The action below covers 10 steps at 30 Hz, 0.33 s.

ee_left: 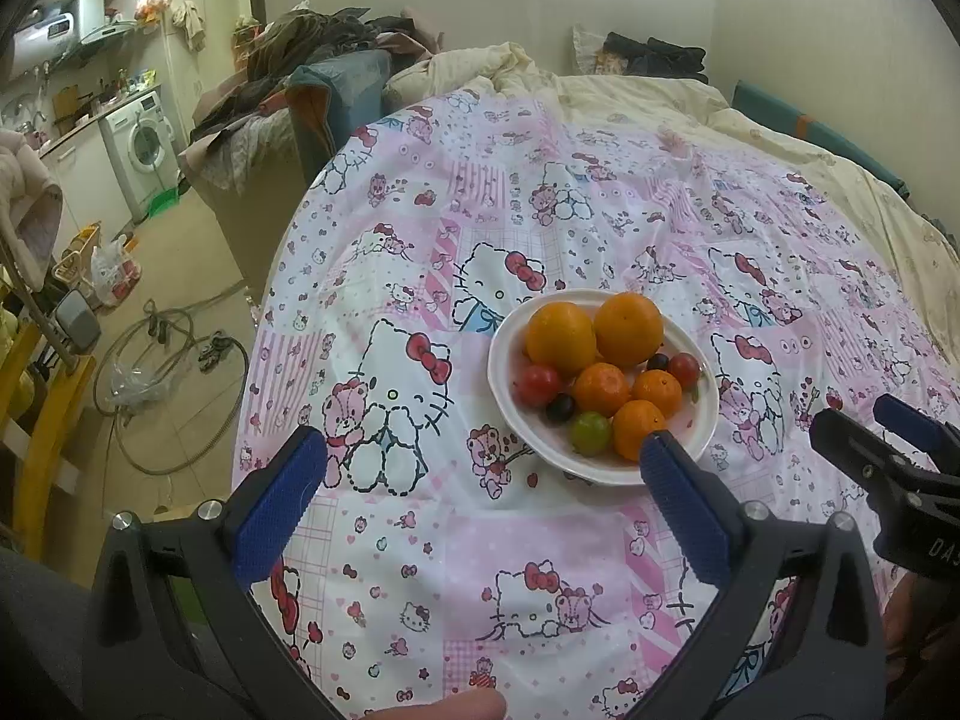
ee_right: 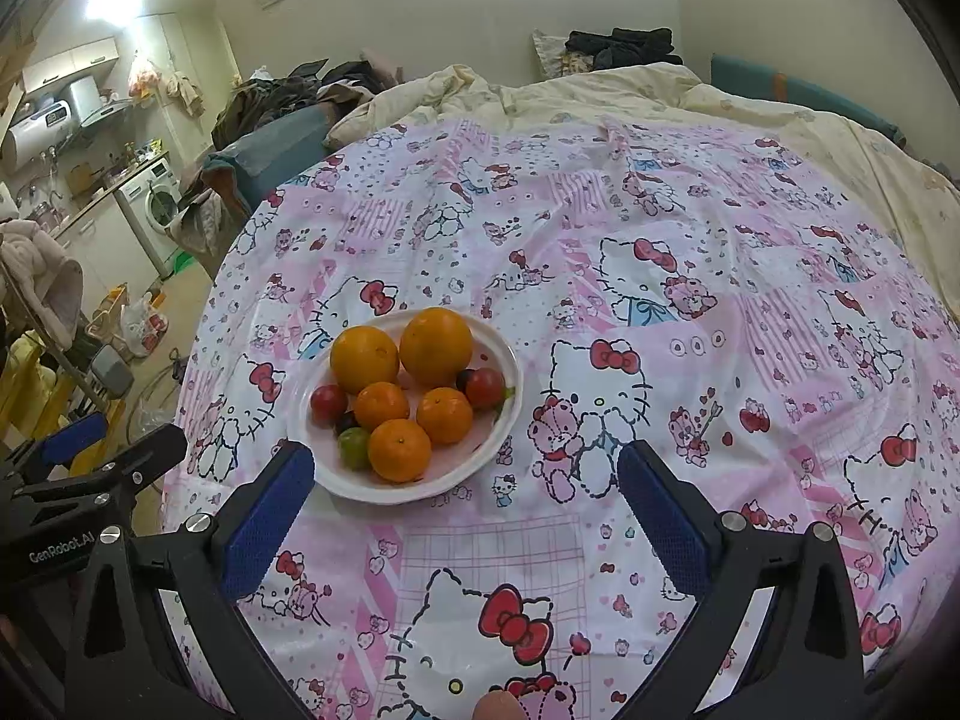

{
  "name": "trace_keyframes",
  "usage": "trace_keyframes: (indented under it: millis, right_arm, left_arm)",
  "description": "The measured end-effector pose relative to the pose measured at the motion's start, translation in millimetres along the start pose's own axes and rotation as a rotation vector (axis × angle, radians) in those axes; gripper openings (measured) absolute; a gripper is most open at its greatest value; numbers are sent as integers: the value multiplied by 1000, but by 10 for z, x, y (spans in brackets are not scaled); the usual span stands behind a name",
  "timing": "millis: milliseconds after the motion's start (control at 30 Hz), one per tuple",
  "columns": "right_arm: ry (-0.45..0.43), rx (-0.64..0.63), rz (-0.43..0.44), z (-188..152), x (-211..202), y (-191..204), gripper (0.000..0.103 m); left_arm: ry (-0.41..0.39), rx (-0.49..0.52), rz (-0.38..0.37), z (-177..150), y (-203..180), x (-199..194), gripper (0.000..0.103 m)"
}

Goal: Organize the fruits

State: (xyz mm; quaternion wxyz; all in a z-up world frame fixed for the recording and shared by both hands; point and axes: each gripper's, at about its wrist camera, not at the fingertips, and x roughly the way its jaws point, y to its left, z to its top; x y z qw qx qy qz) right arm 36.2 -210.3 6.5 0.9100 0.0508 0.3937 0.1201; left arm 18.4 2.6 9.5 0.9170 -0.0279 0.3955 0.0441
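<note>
Small cluttered room, a washing machine point(ee_left: 146, 143) at the back left and clothes piled beyond the bed. The bed is covered by a pink cartoon-cat sheet point(ee_right: 690, 276), with a cream quilt point(ee_left: 660, 102) bunched at the far end. A white plate point(ee_left: 702, 420) sits on the sheet, holding all the fruit: two big oranges point(ee_left: 561, 337) at the far side, three small tangerines point(ee_left: 601, 389) toward the near side, red cherry tomatoes point(ee_left: 538, 384) on the left and right, a dark grape point(ee_left: 560, 407) and a green tomato point(ee_left: 590, 433) at the near-left rim. Left tool point(ee_left: 480, 468) hovers low over the sheet, fingers spread wide, nothing between them; its right finger tip overlaps the plate's near edge in view. Right tool point(ee_right: 465, 474) also spread wide and empty, its left finger tip by the plate's near-left rim. Both tools are just beside each other, near side of the plate.
</note>
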Motion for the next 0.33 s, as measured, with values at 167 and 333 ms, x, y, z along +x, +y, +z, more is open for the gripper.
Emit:
trace_keyframes:
  millis: [167, 333]
  right_arm:
    - [1, -2, -1, -2, -2, 12, 103]
    - [0, -2, 1, 0, -4, 17, 103]
  left_arm:
    - [0, -1, 2, -3, -1, 1, 103]
    - [21, -16, -21, -10, 12, 21, 103]
